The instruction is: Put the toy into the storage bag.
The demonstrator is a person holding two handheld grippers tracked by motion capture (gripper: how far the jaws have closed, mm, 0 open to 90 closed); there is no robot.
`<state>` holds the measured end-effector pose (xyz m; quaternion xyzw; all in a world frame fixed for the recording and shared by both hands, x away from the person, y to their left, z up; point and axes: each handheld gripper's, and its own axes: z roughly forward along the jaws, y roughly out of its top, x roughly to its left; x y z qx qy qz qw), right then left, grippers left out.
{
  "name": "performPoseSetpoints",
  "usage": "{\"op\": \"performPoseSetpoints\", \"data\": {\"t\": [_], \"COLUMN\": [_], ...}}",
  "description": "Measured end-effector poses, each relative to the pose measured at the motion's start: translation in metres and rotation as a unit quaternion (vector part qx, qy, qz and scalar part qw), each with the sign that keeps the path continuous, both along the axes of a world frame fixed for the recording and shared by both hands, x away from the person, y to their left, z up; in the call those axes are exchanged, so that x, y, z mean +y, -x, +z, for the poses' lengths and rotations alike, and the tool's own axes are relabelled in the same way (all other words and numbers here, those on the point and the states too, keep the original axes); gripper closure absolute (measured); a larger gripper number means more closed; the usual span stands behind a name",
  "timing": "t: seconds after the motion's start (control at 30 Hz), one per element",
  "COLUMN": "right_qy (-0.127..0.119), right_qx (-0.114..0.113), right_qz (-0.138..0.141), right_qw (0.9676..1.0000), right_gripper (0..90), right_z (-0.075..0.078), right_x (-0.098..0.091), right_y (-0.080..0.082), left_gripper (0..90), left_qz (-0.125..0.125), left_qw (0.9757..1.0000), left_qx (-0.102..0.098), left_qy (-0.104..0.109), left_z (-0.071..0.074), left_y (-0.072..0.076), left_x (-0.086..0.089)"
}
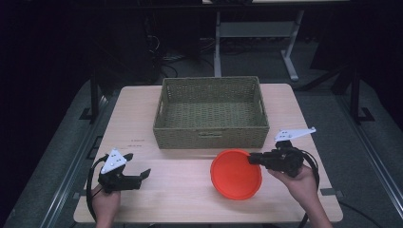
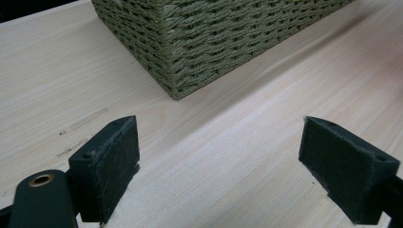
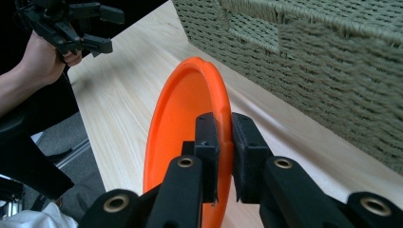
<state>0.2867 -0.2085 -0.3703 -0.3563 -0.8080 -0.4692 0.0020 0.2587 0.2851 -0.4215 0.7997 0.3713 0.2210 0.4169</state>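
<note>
Plainly, the smooth round orange plate (image 1: 236, 174) stands tilted on edge on the pale wood-grain table (image 1: 180, 190), just before the woven, rectangular wicker basket (image 1: 211, 113). The right gripper (image 1: 253, 158) pinches its rim between foam-faced pads. The left gripper (image 1: 142, 174) hangs wide apart near the table's front-left, holding nothing.

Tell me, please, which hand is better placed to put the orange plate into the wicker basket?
The right. Its tool is already shut on the rim of the orange plate, tilted up just in front of the wicker basket. The left tool is open and empty near the table's left front corner, farther from both.
</note>
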Motion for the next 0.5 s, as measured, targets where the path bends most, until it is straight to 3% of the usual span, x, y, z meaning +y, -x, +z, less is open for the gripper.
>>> {"op": "performPoseSetpoints", "data": {"t": [0.5], "right_qy": [0.015], "right_qx": [0.003], "right_qz": [0.002], "right_qw": [0.9999], "right_gripper": [81.7], "right_z": [0.039], "right_x": [0.009], "right_y": [-0.012], "left_gripper": [12.8], "left_qz": [0.007], "left_qw": [0.9999], "left_qx": [0.001], "left_qy": [0.007], "left_z": [0.0], "left_y": [0.0], "left_x": [0.004]}}
